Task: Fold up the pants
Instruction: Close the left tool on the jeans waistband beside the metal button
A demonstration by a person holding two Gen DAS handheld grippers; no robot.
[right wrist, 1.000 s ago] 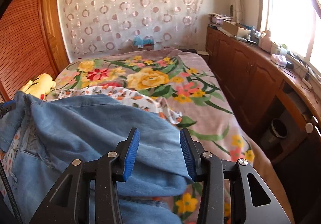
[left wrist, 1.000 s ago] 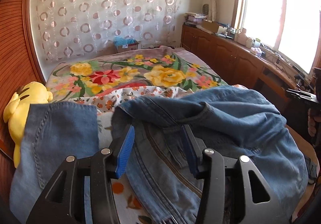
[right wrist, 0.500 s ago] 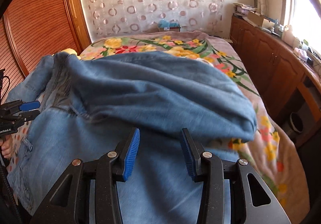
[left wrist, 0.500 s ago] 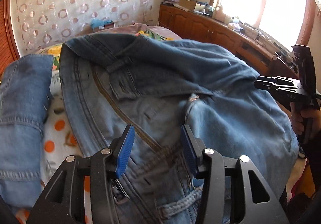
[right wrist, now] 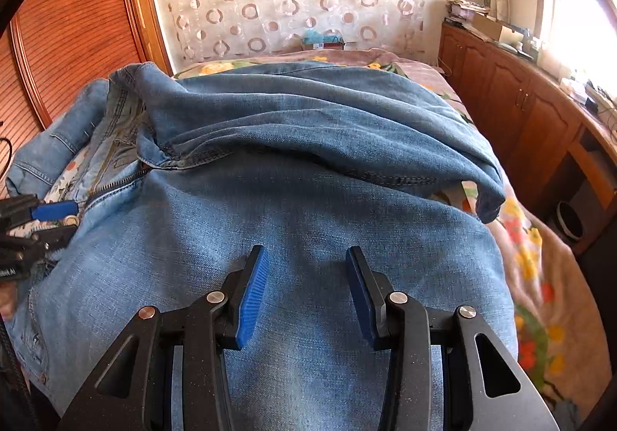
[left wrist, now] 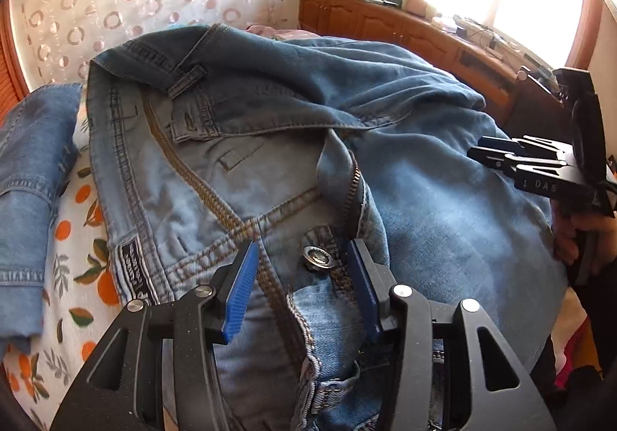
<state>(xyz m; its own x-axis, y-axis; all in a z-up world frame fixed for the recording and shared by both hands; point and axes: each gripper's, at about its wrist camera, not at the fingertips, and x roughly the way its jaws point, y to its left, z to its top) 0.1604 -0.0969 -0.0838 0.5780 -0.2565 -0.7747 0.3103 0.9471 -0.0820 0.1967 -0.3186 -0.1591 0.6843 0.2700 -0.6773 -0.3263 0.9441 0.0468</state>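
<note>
Blue jeans lie crumpled on the bed, fly unzipped and waistband turned up. My left gripper stands open just above the waistband, the metal button lying between its blue pads, which do not press on it. In the right wrist view my right gripper hovers open over a broad smooth stretch of the jeans, nothing pinched. Each gripper shows in the other's view: the right gripper, held by a hand, and the left gripper by the zipper.
A second piece of denim lies to the left on an orange-printed sheet. The floral bedspread runs along the right. Wooden cabinets line the window wall, with a round bin on the floor. A slatted wooden door stands left.
Both grippers have come down close to the jeans, which now fill both views. The left one has swung right over the waistband button. Their jaws kept the same gap.
</note>
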